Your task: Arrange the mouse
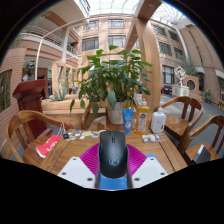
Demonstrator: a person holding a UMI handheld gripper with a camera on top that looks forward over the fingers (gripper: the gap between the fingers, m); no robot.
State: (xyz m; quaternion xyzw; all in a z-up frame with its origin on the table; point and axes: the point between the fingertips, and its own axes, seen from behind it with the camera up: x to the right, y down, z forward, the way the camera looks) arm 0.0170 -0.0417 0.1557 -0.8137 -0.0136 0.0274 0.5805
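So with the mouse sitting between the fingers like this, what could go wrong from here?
1. The mouse looks rounded and smooth; if the fingers press unevenly, it may squirt forward or twist.
2. Just beyond it stand a blue cup, a clear bottle and a potted plant; a forward push could knock them.
3. The pink mouse mat may drag along.
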